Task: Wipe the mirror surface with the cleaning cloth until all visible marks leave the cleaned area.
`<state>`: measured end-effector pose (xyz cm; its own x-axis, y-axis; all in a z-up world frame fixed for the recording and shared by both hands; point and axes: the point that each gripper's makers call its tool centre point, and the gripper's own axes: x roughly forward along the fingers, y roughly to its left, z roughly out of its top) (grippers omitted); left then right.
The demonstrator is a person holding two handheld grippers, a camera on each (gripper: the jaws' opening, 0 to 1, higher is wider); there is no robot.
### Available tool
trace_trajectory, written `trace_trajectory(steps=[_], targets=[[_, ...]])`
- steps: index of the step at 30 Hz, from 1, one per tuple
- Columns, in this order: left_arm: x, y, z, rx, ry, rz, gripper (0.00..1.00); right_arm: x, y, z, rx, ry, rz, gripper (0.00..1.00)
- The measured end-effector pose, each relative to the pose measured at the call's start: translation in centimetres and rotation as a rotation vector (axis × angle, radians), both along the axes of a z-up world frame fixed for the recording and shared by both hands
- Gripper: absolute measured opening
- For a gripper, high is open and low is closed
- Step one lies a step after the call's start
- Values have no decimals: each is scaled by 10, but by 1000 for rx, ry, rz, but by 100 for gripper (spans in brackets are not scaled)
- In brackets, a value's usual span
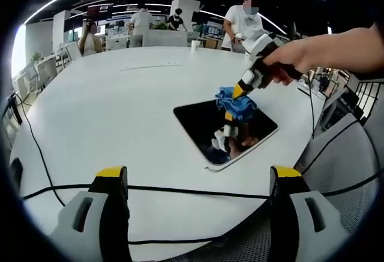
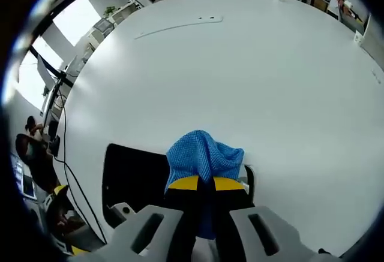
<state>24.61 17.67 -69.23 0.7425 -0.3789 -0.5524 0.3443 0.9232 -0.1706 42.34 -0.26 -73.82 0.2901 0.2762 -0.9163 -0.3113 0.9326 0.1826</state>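
Note:
A dark rectangular mirror (image 1: 204,124) lies flat on the white round table (image 1: 120,100). In the left gripper view my right gripper (image 1: 235,94), held by a hand, presses a blue cleaning cloth (image 1: 235,104) onto the mirror's far right part. In the right gripper view that gripper (image 2: 206,183) is shut on the blue cloth (image 2: 203,153), which bulges over the mirror (image 2: 135,178). My left gripper (image 1: 198,181) is open near the table's front edge, its jaws wide apart and short of the mirror.
A black cable (image 1: 180,191) runs along the table's near edge. A paper cup (image 1: 195,45) stands at the far side. Several people stand beyond the table. Chairs (image 1: 45,70) line the left.

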Motion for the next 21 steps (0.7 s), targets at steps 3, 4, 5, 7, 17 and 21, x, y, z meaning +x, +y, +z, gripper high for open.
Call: trace_trajectory(steps=[3, 4, 5, 7, 17, 21], targets=[[0, -1, 0, 2, 2, -5, 98, -3, 13, 0, -1, 2, 16, 1], [0, -1, 0, 3, 1, -6, 98, -3, 16, 0, -2, 1, 19, 1], [0, -1, -1, 4, 2, -8, 97, -3, 20, -1, -11, -4, 30, 1], [0, -1, -1, 3, 2, -9, 97, -1, 26, -3, -20, -9, 42, 1], [-1, -2, 0, 6, -2, -17, 97, -7, 57, -2, 10, 2, 41, 1], [-1, -4, -1, 3, 2, -26, 97, -4, 72, -6, 11, 9, 58, 1]])
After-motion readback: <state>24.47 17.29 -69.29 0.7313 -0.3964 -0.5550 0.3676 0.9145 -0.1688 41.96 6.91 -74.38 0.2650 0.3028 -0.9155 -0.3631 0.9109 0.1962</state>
